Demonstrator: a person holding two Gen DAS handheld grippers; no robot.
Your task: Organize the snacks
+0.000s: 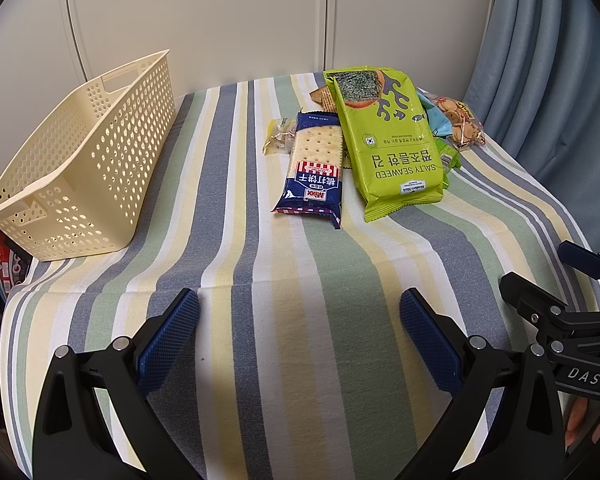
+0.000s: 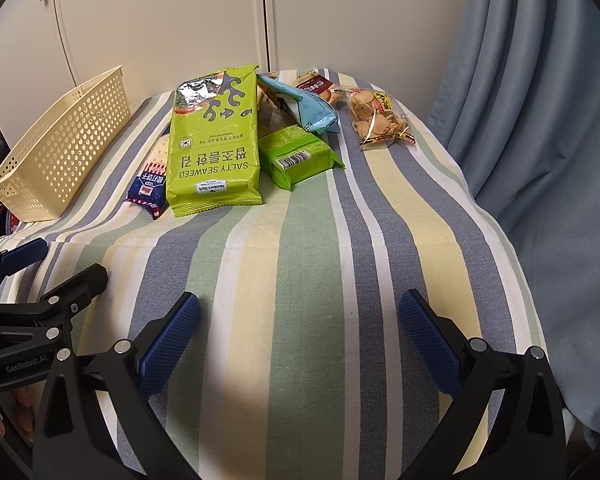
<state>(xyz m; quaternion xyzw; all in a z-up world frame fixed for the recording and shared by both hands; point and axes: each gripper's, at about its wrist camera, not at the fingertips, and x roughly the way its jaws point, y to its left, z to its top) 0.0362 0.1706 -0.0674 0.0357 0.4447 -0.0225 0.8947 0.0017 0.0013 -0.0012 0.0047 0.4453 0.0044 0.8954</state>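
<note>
Striped cloth-covered surface (image 1: pixel 284 264) carries everything. Cream perforated plastic basket (image 1: pixel 88 160) sits at 9 o'clock, empty as far as visible, likely the drop spot for snacks. Snack pile at 12–1 o'clock, well apart from basket.

Big lime-green seaweed bag (image 1: pixel 388 144) lies on top w/ one edge over the navy-blue soda cracker pack (image 1: pixel 312 168), so cracker pack looks the easier first pick. Clear bag of small round biscuits (image 2: pixel 380 118) at 1 o'clock, apart from the heap.

Right wrist view shows a green barcode pack (image 2: pixel 300 154) and light-blue pouch (image 2: pixel 304 110), mostly hidden in left view; left view shows a small yellow wrapped snack (image 1: pixel 278 136).

Left claw (image 1: pixel 300 332) and right claw (image 2: pixel 300 332): both spread wide, holding nothing, low at 6 o'clock.
</note>
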